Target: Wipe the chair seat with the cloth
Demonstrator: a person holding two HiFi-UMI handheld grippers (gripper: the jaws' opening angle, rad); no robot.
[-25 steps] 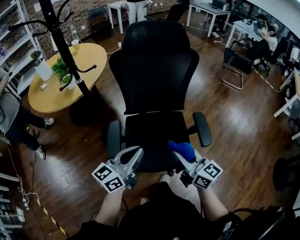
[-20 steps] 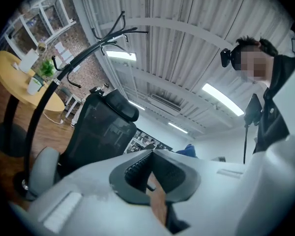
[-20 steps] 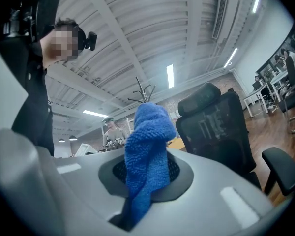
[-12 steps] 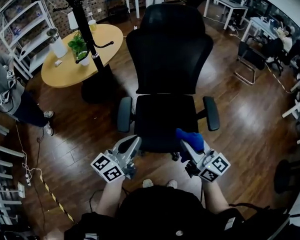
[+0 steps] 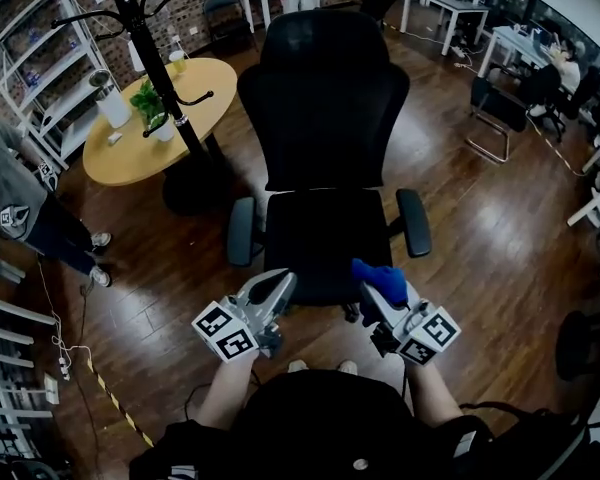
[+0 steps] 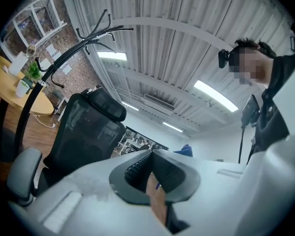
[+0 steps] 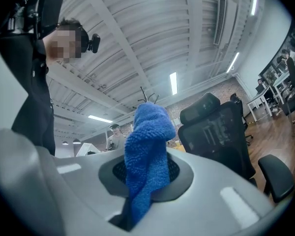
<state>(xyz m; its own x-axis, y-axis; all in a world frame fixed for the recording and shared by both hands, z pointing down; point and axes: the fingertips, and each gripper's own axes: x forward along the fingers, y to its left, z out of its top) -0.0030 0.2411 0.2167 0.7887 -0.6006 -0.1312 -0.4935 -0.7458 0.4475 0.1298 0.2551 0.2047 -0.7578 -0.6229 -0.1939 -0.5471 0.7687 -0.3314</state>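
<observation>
The black office chair's seat lies straight ahead of me in the head view, its tall backrest behind it. My right gripper is shut on a blue cloth over the seat's front right corner. In the right gripper view the cloth bunches up between the jaws and hides the tips. My left gripper hovers at the seat's front left edge. Its jaws are shut tip to tip with nothing held.
Grey armrests flank the seat. A round yellow table with a plant and a black coat rack stand at the left rear. White shelves and a person are further left. Desks and chairs are at the right.
The head view has shifted, bringing the chair a little closer. Both grippers stay at the seat's front edge, with the cloth still in the right one.
</observation>
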